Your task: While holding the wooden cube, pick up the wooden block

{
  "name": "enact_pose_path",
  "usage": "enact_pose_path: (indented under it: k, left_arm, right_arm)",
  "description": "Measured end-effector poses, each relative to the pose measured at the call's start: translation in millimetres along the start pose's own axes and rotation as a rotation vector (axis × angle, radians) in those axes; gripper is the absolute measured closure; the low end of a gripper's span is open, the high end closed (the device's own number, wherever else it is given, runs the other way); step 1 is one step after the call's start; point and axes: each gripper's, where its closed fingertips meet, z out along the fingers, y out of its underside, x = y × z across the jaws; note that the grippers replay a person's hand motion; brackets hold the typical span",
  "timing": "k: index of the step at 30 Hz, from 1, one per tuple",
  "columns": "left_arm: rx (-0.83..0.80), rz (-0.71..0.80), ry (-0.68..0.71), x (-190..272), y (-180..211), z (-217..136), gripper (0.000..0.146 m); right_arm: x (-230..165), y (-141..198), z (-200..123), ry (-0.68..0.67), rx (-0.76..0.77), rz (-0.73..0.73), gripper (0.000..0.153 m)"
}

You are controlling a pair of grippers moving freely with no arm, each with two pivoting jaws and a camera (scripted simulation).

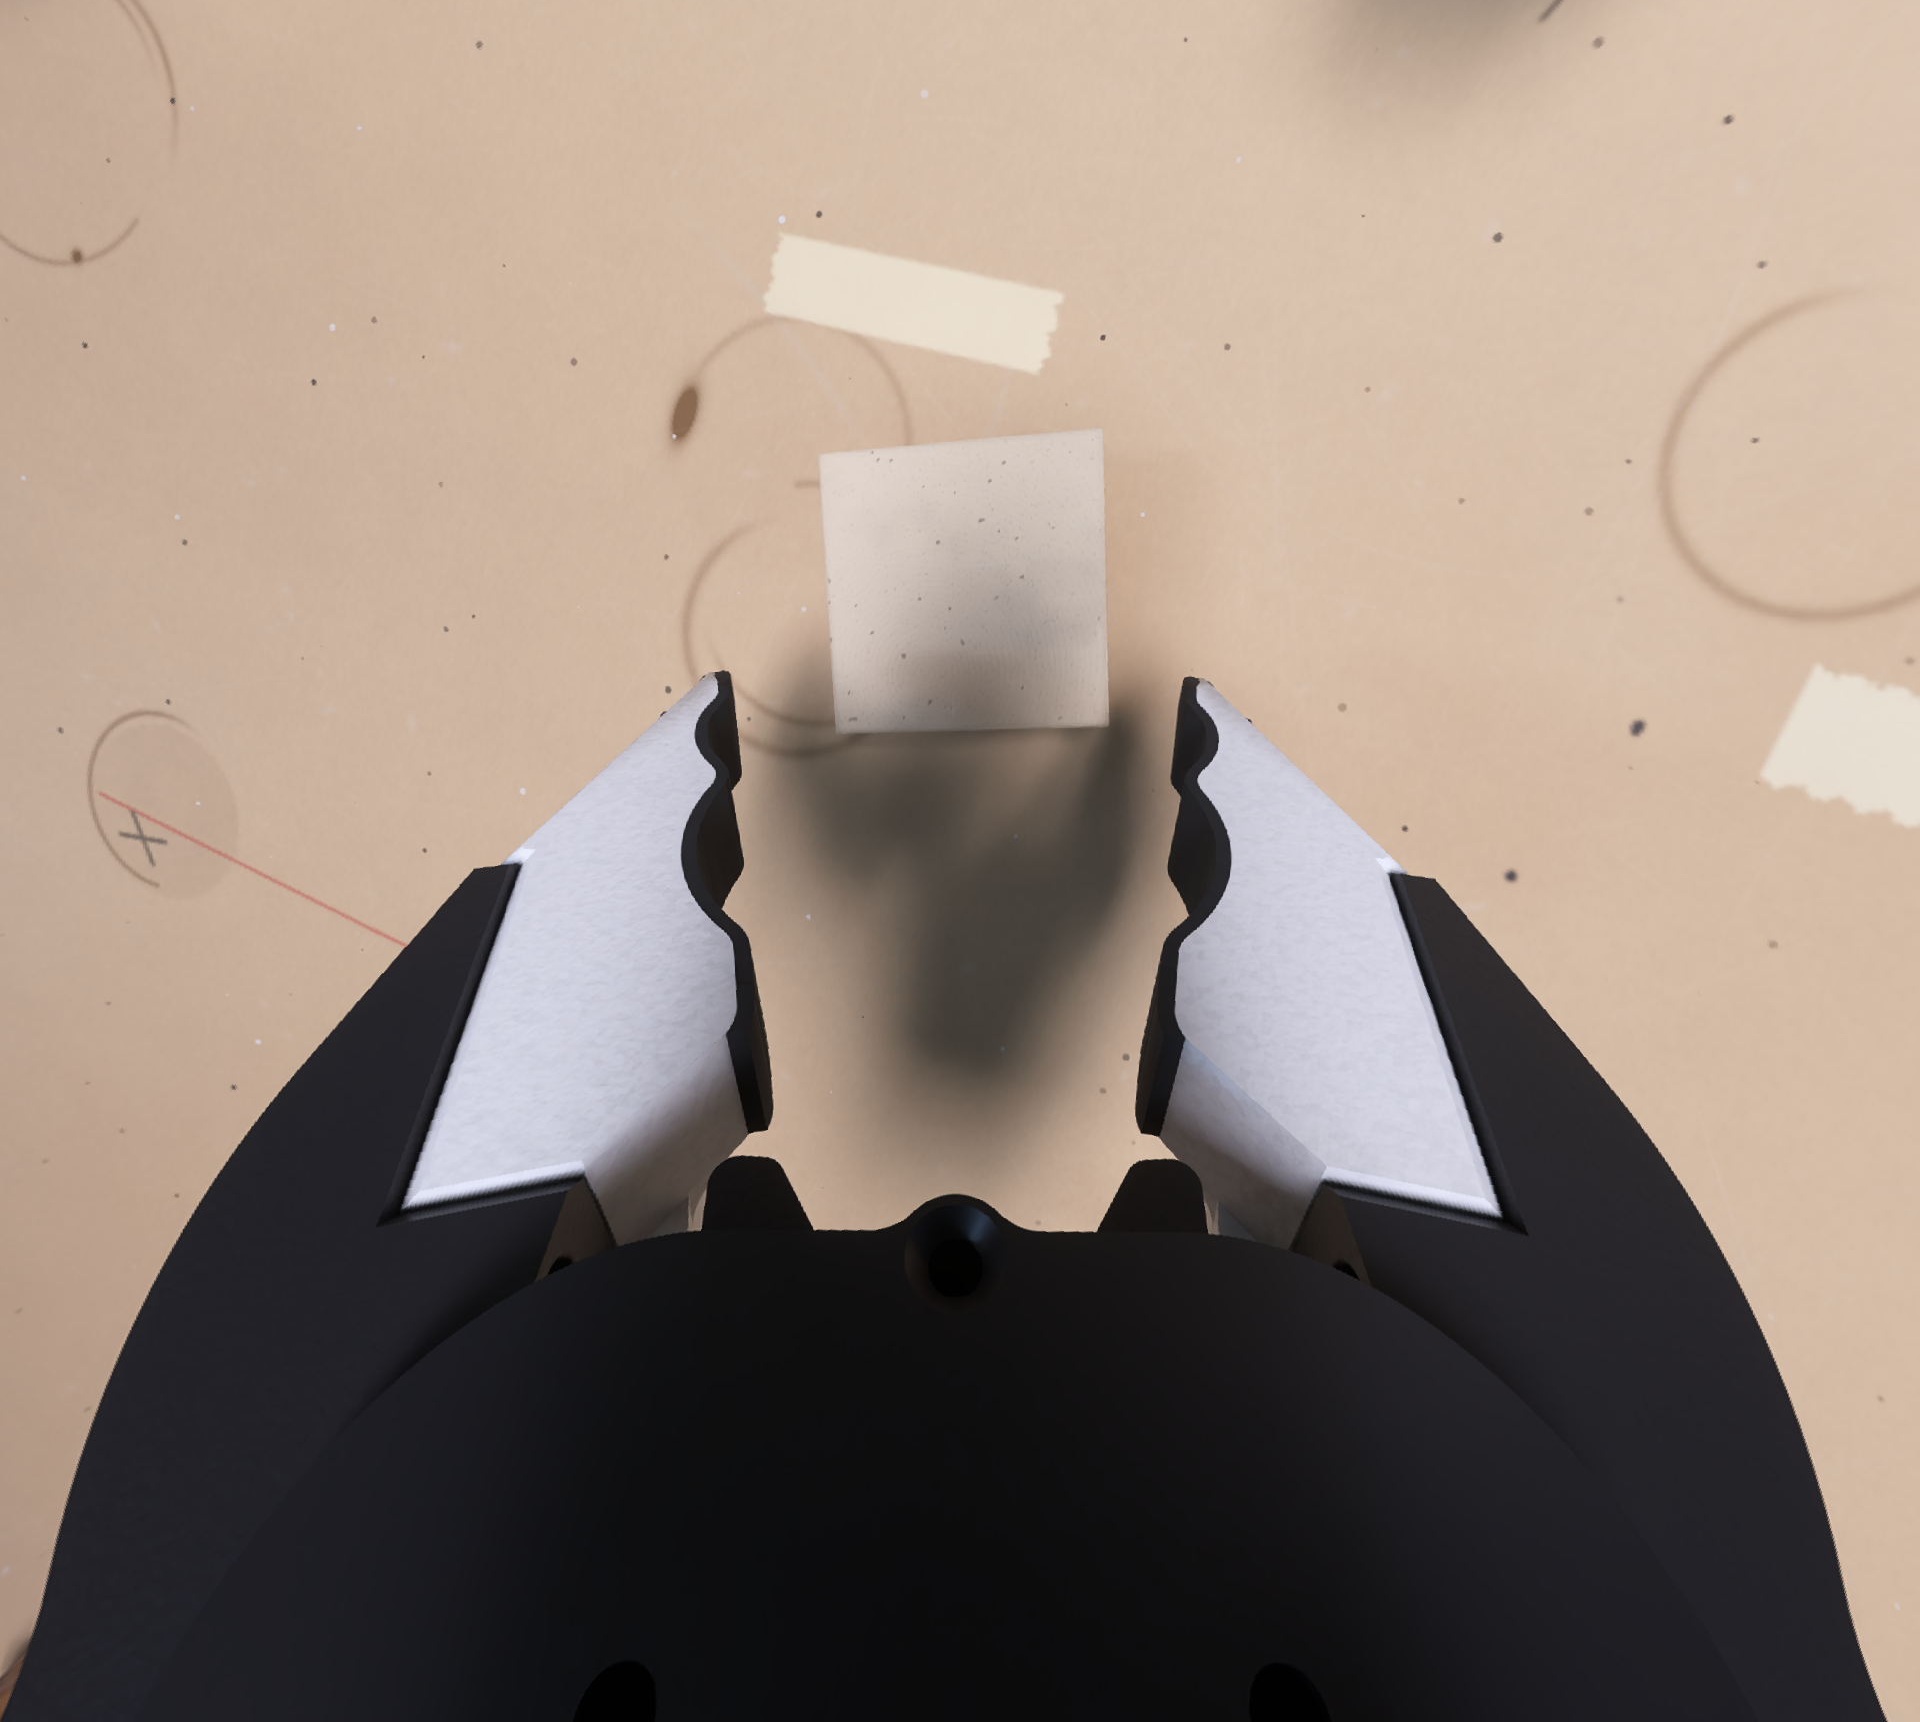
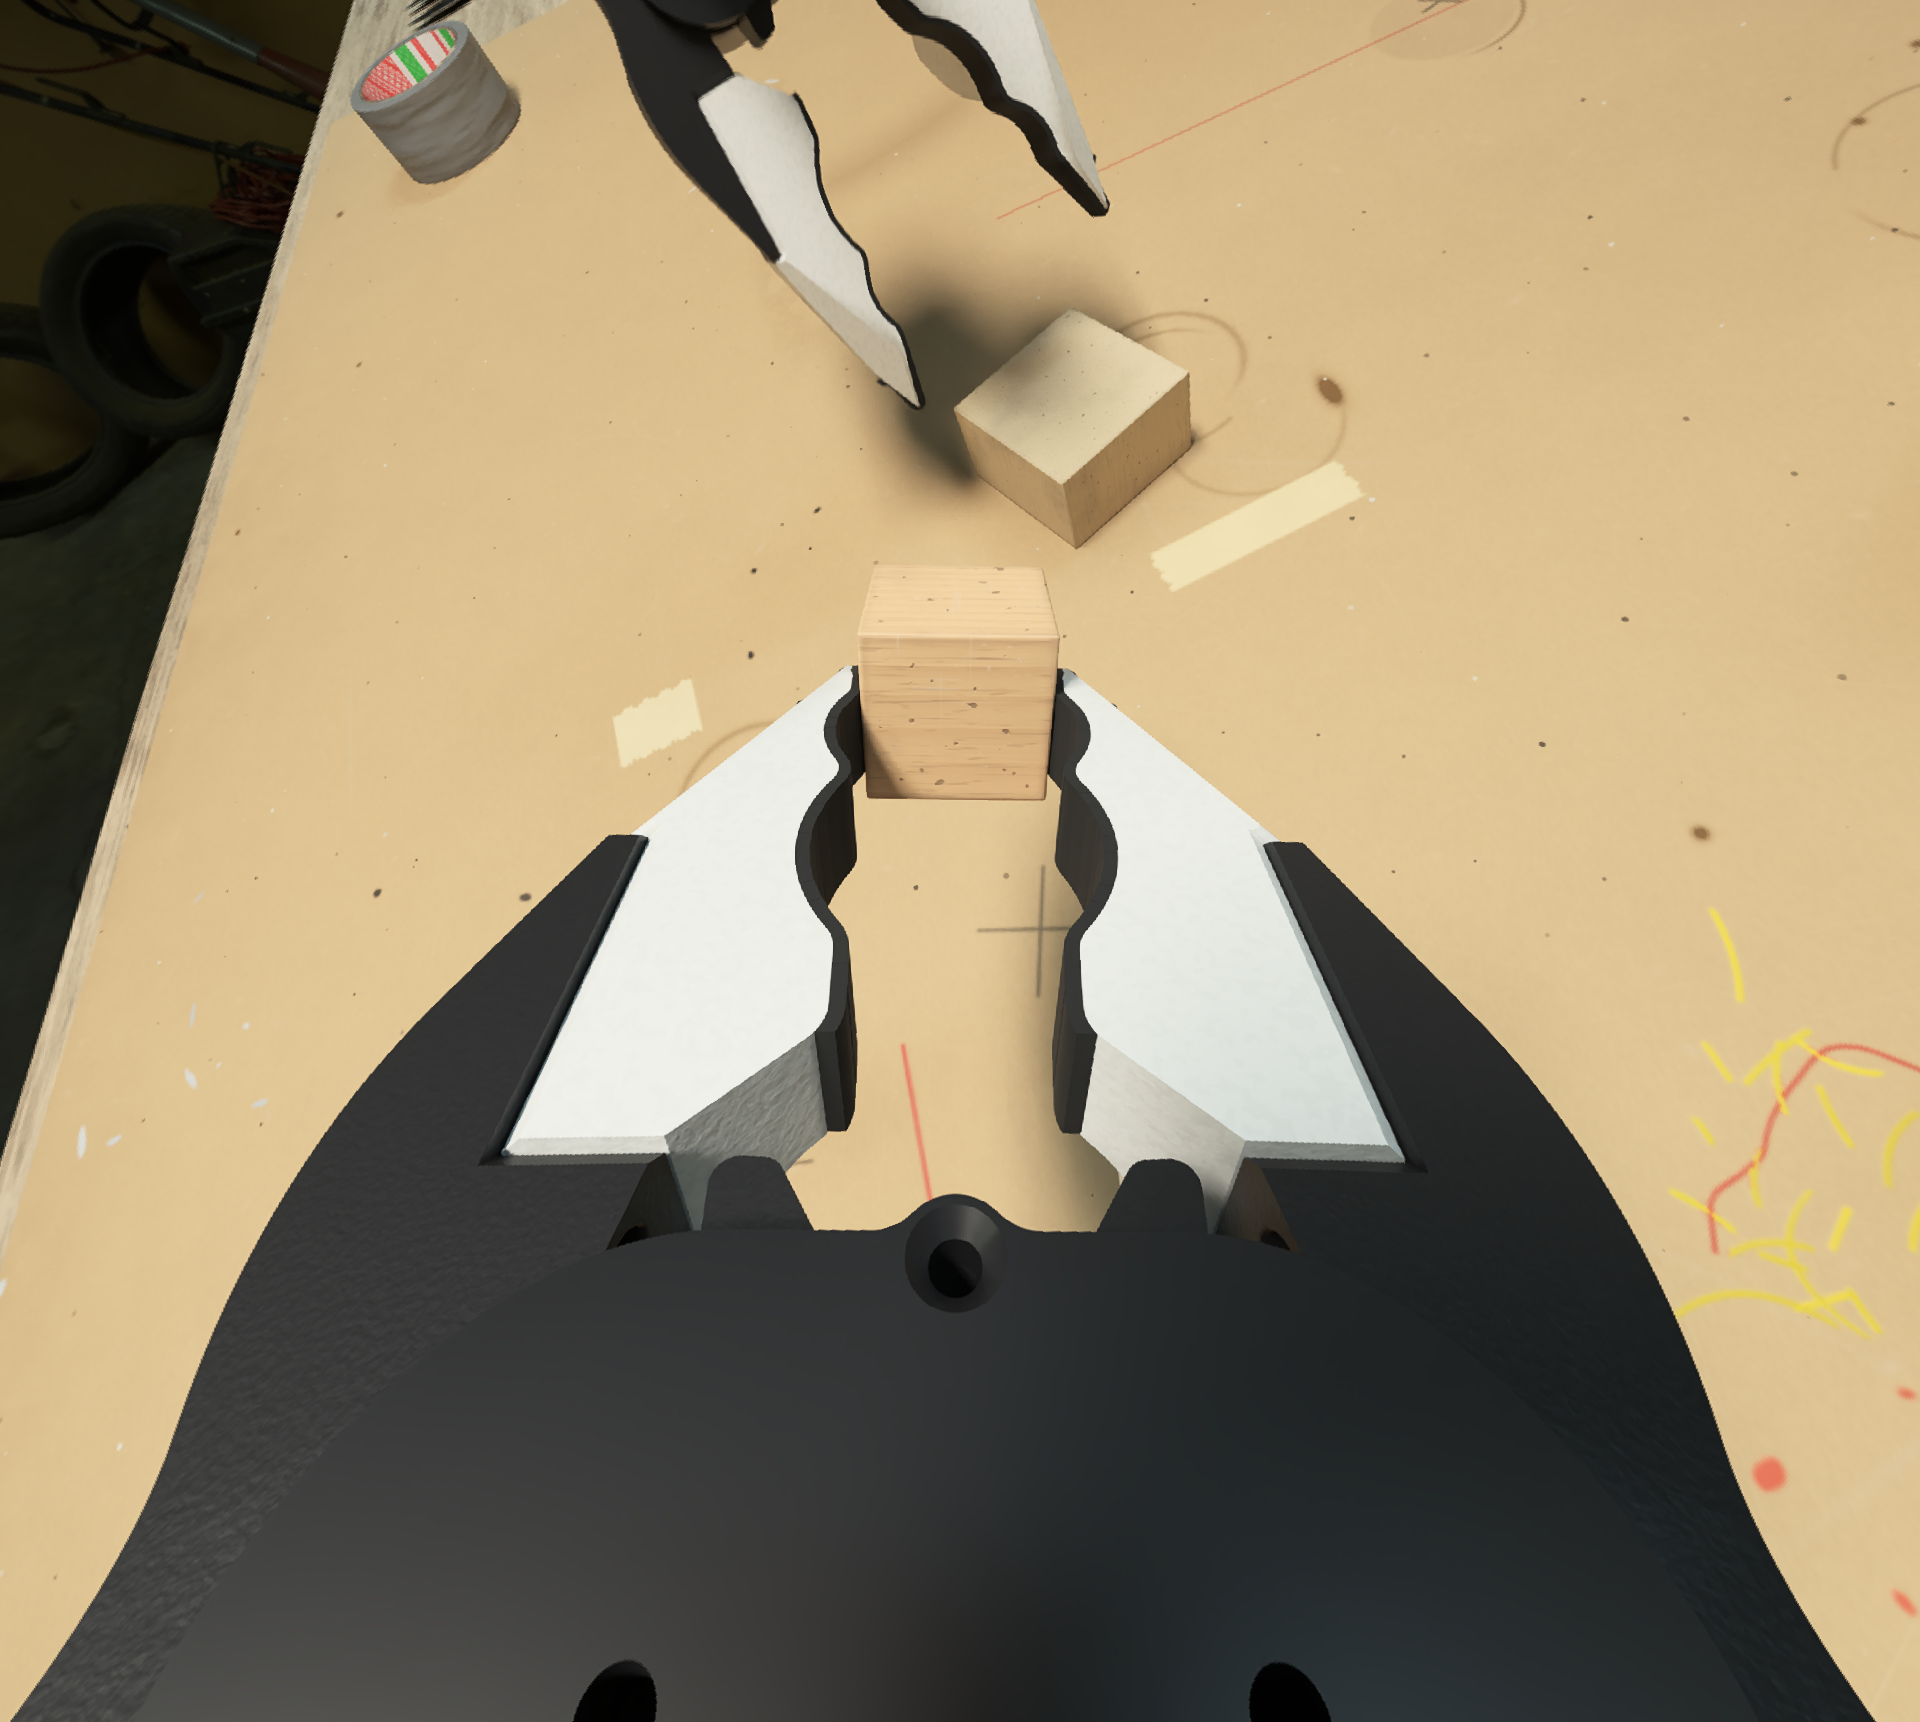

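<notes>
1. Pale wood, both pieces. The wooden cube (image 2: 956,685) sits pinched at the fingertips of the right tool (image 2: 956,716), clear of the bench (image 2: 520,529); the jaws are drawn narrow on its two side faces.
2. The wooden block (image 1: 964,581) lies flat on the bench, paler and larger than the cube, just beside a strip of masking tape (image 1: 914,301).
3. The left tool (image 1: 956,706) hangs above it, jaws spread wide and empty. From its own camera the block shows ahead of the fingertips rather than between them; its shadow falls across the block's near half.
4. Judgement: the step in hand is the approach. The tool likely needs to shift forward until the block centres in the gap, then drop straight.
5. The block's sides look nearly square to the jaws; a small twist may help the pads meet flat faces, not corners.
6. The gap looks only somewhat wider than the block, so a drifting descent risks a fingertip landing on top.
7. The right tool should stay quiet; the cube rides only at the very tips.
</notes>
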Motion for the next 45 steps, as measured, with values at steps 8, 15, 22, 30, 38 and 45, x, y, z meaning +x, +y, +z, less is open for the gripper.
enact_pose_path:
  k: [8, 15, 22, 30, 38, 45]
  left_arm:
    - [-0.074, -0.081, 0.055, 7, -8, 23, 0.058]
    - [-0.145, -0.116, 0.095, 9, -2, 38, 0.055]
    - [-0.17, -0.128, 0.102, 6, 2, 45, 0.055]
    - [-0.177, -0.135, 0.128, 8, 3, 49, 0.055]
    - [-0.201, -0.129, 0.145, 10, 7, 55, 0.056]
    - [-0.21, -0.136, 0.172, 11, 8, 56, 0.056]
  right_arm:
    - [2, 5, 2, -0.009, -0.016, 0.015, 0.118]
    - [1, 7, 3, -0.022, -0.025, 0.02, 0.118]
    - [-1, 9, 4, -0.03, -0.041, 0.019, 0.118]
    - [-1, 12, 5, -0.045, -0.056, 0.029, 0.118]
    - [-2, 13, 5, -0.051, -0.064, 0.028, 0.118]
    - [-2, 15, 5, -0.053, -0.073, 0.032, 0.118]
